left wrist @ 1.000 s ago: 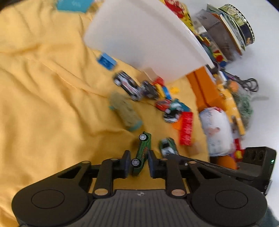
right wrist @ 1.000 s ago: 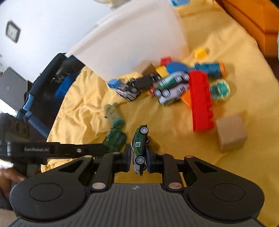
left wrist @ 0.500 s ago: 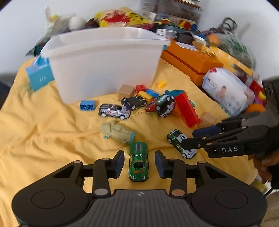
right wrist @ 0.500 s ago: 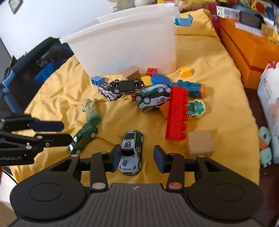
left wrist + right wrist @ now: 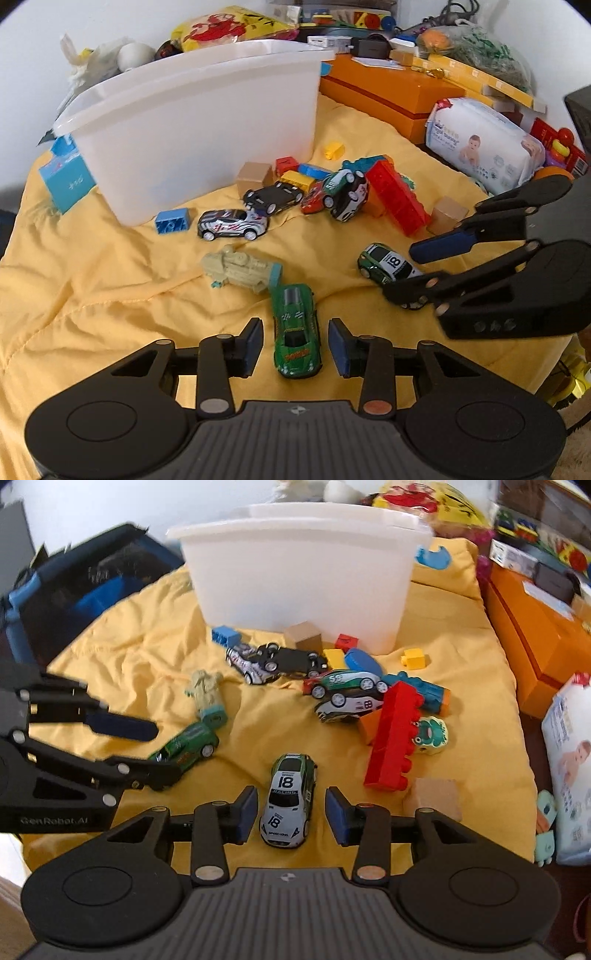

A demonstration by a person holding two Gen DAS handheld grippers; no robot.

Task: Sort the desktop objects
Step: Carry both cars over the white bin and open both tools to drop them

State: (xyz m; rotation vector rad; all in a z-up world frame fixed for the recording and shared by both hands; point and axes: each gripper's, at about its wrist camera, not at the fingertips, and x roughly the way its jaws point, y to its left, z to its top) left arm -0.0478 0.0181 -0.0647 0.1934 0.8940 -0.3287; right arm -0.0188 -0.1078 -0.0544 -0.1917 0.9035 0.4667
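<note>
Green car (image 5: pixel 295 329) released, bin (image 5: pixel 207 122) interior hidden

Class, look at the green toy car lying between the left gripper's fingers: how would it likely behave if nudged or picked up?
The green toy car sits on four wheels, so it would probably roll. Its glossy body looks rigid, possibly slippery. The rumpled yellow cloth may slow it.

The right gripper's (image 5: pixel 413 273) lower finger is covering the front of the white and green car (image 5: pixel 388 264). Past the fingers, the white bin (image 5: pixel 303 579) is hiding whatever is inside it. Far to the right of the fingers, the picture's edge is cutting off the wipes pack (image 5: pixel 570 775).
</note>
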